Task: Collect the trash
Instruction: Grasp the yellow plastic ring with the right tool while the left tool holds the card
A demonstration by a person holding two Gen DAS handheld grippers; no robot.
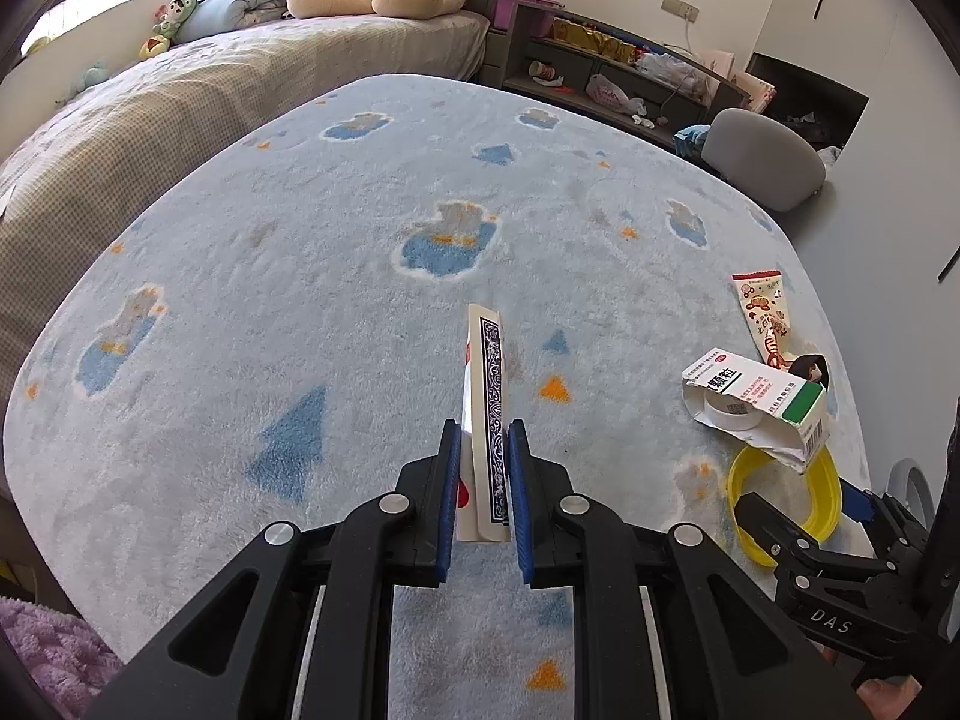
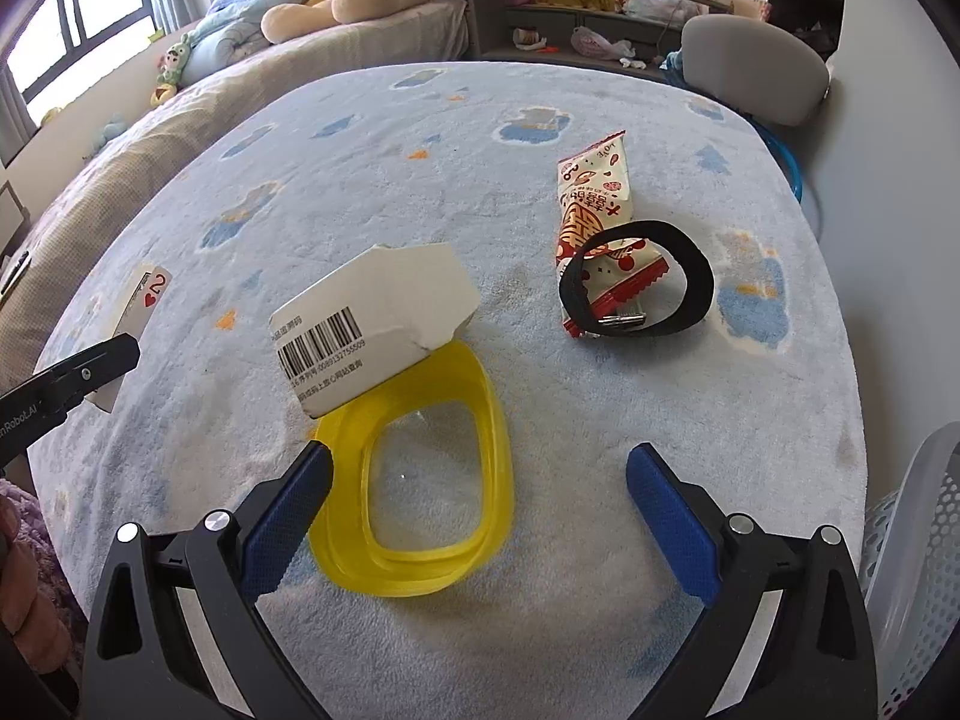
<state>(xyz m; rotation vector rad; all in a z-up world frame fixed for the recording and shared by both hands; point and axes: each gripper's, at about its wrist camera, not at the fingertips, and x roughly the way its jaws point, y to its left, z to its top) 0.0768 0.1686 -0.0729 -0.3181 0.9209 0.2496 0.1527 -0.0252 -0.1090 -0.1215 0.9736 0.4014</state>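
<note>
Yellow ring (image 2: 414, 480) under torn box (image 2: 372, 336) (overlapping), wrapper (image 2: 591, 210) beyond

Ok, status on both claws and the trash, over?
Left claw shut on playing card. Right claw open, over yellow ring. Torn box, snack wrapper on rug. Nothing blocking.

The left gripper (image 1: 485, 450) is clamped, blue pads nearly together, pointing forward and down. The right gripper (image 2: 478, 480) hangs spread wide, to its right.
</note>
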